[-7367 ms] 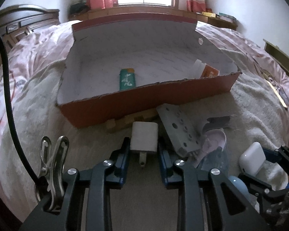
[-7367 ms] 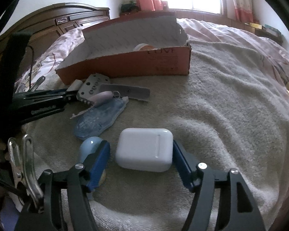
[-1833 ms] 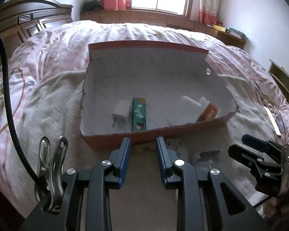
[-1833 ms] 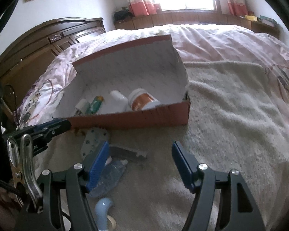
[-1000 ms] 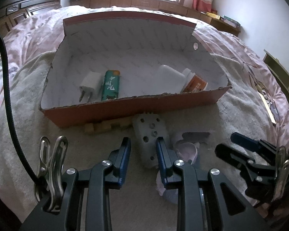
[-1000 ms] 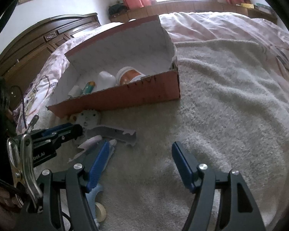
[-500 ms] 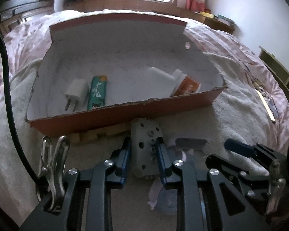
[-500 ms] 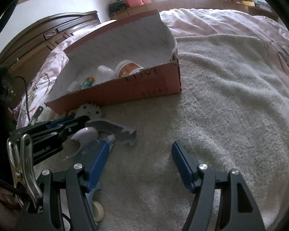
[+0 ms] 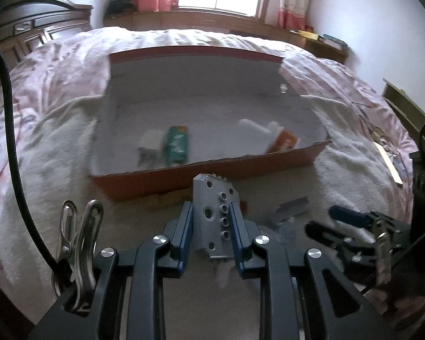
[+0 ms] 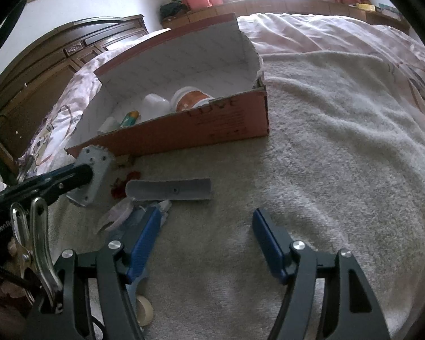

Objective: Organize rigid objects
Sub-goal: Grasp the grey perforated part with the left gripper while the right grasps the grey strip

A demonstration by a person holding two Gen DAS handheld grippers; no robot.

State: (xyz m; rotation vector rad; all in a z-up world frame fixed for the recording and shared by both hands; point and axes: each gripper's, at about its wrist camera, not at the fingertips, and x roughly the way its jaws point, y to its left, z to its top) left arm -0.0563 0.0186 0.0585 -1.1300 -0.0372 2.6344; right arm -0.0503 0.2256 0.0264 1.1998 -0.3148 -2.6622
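The grey plastic block [image 9: 214, 217] is flat with round holes and little teeth on one end. The left gripper [image 9: 211, 221] pinches it from both sides, lifted off the towel [image 10: 340, 130], just in front of the red box [image 9: 240, 167]. The right gripper [image 10: 206, 240] is spread wide — nothing in it. Things inside the box look blurry — hard to name.

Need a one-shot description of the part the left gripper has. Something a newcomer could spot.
Start at the orange cardboard box on the bed; just in front of its near wall, the left gripper is shut on a flat grey plastic block. It has a toothed top edge and a row of round holes and studs, unlike the plain long grey strip lying nearby.
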